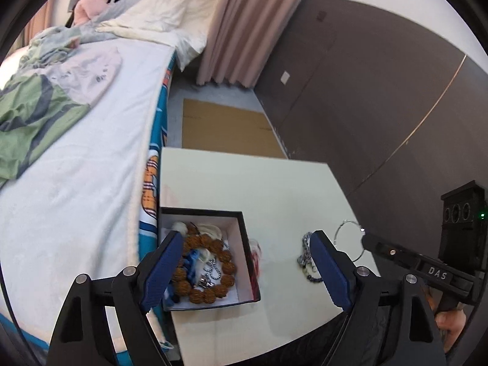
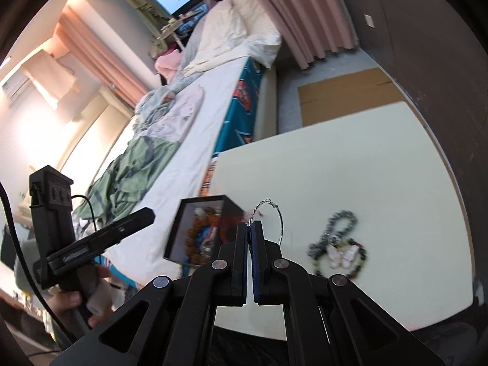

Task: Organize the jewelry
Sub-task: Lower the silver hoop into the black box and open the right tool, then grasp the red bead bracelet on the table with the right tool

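Right gripper (image 2: 250,228): blue pads pressed together, pinching the thin silver hoop (image 2: 274,218); the hoop loops up toward 1 o'clock from the tips, its clamped part hidden.
Left gripper (image 1: 244,262): fingers spread wide, nothing between the pads; the left finger covers the box's left edge.
Box (image 1: 244,244): black, open, at the table's left edge beside the bed (image 1: 91,183); brown bead bracelet (image 1: 224,274) inside, smaller pieces tangled, hard to tell apart.
Table (image 1: 259,183): pale; dark bead strands (image 2: 338,225) and a butterfly piece (image 2: 341,256) at 3 o'clock of the right tips, blurred.
Hand (image 2: 76,302): lower left, partly cut off.
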The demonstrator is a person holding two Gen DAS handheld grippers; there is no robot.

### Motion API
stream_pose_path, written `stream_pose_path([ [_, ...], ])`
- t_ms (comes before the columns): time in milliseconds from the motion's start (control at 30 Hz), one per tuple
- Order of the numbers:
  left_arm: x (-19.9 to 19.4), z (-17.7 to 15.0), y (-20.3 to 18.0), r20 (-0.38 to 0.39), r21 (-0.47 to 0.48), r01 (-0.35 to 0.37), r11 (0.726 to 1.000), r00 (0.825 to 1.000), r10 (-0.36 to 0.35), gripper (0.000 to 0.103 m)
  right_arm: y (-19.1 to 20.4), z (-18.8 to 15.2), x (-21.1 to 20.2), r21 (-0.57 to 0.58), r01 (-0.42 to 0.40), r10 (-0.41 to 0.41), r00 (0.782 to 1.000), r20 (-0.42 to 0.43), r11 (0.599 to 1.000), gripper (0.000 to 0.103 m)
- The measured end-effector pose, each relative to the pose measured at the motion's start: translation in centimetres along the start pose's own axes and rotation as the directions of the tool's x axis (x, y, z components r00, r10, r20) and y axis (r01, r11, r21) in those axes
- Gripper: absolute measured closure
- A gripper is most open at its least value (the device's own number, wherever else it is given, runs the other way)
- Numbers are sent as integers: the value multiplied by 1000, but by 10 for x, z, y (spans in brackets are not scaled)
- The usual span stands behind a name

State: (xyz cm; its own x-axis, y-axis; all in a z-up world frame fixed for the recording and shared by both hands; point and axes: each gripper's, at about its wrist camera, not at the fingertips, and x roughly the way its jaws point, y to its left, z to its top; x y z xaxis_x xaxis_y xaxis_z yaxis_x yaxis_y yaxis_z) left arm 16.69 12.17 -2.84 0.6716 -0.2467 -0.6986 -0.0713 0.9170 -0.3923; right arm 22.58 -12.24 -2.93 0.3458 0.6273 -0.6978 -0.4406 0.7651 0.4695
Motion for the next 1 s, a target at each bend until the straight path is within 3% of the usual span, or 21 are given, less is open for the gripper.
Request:
stream_pose_path([
  [333, -23, -4, 28, 22, -22, -41, 999, 999, 41, 18, 42, 7, 29, -48, -78, 76, 996, -38, 996, 99],
  [533, -27, -8, 42, 19, -50, -50, 998, 999, 51, 18, 65, 10, 61, -25, -222, 219, 972, -87, 975, 98],
  [567, -27, -8, 43, 18, -51, -50, 997, 999, 51, 18, 67, 10, 70, -19, -203, 200, 973, -114, 979, 91],
  [667, -27, -10, 46, 18, -49, -48, 998, 999, 49, 18, 64, 4, 76, -15, -132, 130, 985, -115, 991, 49],
  [700, -27, -10, 46, 18, -50, -51, 997, 999, 52, 18, 63, 3, 75, -23, -113, 110, 988, -104, 993, 41],
  [833, -23, -12, 50, 9, -58, -48, 997, 999, 49, 18, 48, -3, 75, -15, -14, 12, 992, -123, 1000, 41],
  [1000, -20, -14, 55, 4, -60, -40, 997, 999, 41, 18, 20, -18, 79, 23, 74, -69, 981, -181, 997, 43],
])
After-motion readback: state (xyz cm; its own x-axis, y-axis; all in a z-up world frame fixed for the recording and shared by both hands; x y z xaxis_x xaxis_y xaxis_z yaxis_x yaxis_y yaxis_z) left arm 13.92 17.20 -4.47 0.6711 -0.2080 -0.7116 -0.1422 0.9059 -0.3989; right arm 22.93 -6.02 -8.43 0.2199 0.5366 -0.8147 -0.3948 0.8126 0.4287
